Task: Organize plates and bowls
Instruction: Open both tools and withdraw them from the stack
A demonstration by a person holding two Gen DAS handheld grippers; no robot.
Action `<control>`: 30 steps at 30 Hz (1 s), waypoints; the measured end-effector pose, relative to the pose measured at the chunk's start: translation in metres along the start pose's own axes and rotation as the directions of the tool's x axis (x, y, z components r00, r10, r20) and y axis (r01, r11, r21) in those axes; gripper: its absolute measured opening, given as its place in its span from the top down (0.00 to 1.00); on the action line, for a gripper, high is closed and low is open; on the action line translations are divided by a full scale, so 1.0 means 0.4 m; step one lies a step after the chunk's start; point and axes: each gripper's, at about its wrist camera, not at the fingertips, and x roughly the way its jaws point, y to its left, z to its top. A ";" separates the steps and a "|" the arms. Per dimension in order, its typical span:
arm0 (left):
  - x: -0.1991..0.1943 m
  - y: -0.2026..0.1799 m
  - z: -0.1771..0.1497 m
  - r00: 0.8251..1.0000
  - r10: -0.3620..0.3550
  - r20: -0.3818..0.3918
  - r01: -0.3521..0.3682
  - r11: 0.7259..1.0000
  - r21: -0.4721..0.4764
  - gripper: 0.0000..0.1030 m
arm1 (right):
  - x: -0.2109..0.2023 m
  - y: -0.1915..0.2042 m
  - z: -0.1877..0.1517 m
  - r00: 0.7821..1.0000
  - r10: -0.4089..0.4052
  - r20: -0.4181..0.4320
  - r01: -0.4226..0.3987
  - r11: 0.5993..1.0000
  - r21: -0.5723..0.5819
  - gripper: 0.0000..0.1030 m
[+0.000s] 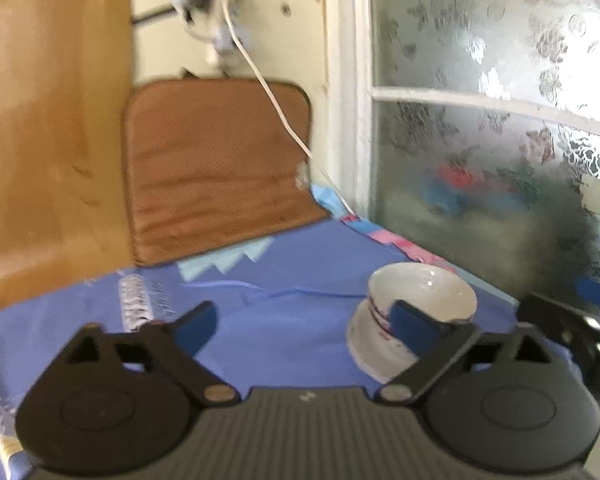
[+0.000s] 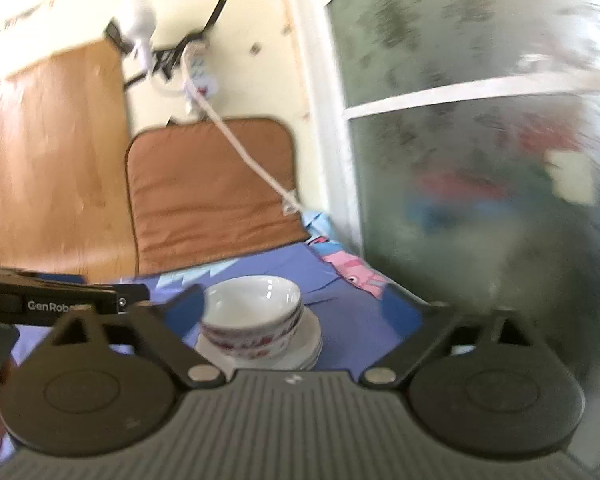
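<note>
White bowls with a red pattern [image 2: 252,316] sit nested on a stack of white plates [image 2: 306,346] on the blue cloth. My right gripper [image 2: 296,312] is open, and the stack stands between its fingers, close to the left pad [image 2: 186,312]; whether that pad touches the bowl I cannot tell. In the left wrist view the same bowls [image 1: 424,292] and plates [image 1: 370,354] are at the right. My left gripper [image 1: 306,322] is open with nothing between its fingers. Its right fingertip [image 1: 410,326] is in front of the stack.
A brown cushion [image 1: 216,168] and a wooden board [image 1: 48,132] lean at the back. A frosted window [image 1: 492,120] closes off the right side. A white cable [image 1: 276,100] hangs down to the table corner. The blue cloth [image 1: 268,320] stretches left of the stack.
</note>
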 end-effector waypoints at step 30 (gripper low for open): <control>-0.113 0.209 -0.175 0.993 0.044 -0.108 -0.062 0.983 -0.170 0.00 | -0.047 0.191 -0.096 0.975 -0.077 -0.207 0.086 0.996 0.036 0.00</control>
